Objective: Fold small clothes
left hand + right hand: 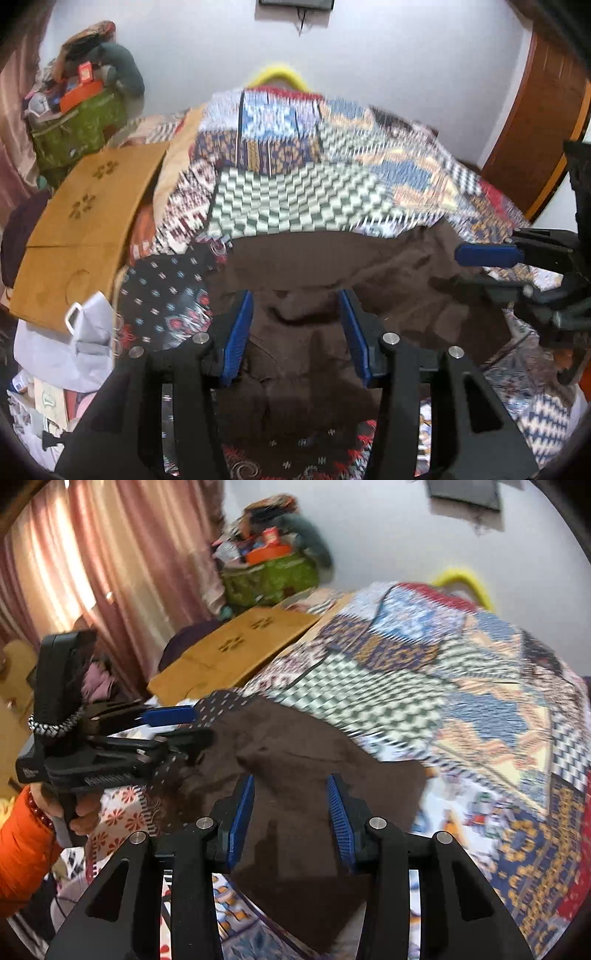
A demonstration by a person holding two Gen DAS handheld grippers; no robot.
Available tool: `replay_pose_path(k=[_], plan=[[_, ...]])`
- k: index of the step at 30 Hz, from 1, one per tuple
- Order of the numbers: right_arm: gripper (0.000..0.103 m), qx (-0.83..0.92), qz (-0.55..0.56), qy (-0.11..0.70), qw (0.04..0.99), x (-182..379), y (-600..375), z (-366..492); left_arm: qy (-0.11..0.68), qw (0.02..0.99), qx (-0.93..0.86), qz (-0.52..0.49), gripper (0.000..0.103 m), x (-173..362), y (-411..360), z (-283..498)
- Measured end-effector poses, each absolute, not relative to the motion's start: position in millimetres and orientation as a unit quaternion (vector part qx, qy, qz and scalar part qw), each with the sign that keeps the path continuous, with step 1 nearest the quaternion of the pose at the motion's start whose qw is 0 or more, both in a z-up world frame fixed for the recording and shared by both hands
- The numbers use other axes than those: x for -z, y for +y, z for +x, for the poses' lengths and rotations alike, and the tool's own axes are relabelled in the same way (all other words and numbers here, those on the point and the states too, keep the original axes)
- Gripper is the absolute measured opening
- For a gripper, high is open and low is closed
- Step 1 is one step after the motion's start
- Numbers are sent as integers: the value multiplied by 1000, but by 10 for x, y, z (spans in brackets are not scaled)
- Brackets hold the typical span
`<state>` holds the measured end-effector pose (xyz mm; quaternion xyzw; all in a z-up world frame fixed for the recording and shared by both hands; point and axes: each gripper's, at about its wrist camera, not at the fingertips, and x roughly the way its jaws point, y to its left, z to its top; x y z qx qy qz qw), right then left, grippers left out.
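From the left wrist, the left tongs [297, 332] stand apart above the brown cloth [314, 266], gripping nothing; the cloth lies on the patchwork bedspread [280, 199], with the right tongs [487, 254] at its right edge. From the right wrist, the right tongs [291, 808] gape empty over the cloth [306, 753]; the left tongs [166, 723] are at its left edge, beside a cardboard sheet [225, 657].

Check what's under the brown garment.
The brown garment lies on a patchwork quilt, whose patterned fabric shows around its edges. The part directly beneath, and anything else between them, is covered.
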<state>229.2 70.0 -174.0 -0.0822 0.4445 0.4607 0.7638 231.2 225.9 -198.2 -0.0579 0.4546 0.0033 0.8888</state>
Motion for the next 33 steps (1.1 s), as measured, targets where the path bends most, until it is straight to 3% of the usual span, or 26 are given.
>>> replay_pose_path(k=[6, 14, 20, 33], plan=[[37, -439, -79, 504, 740, 2114, 769, 2508, 500, 862, -50, -58, 48, 2422, 2403, 2495], [37, -411, -61, 505, 757, 2042, 390, 2533, 492, 864, -74, -82, 48, 2339, 2643, 2331], [37, -410, -42, 452, 791, 1616, 203, 2309, 443, 888, -69, -101, 48, 1780, 2550, 1997], [37, -435, 5, 219, 873, 99, -277, 1187, 232, 970, -64, -44, 48, 15, 1624, 740]])
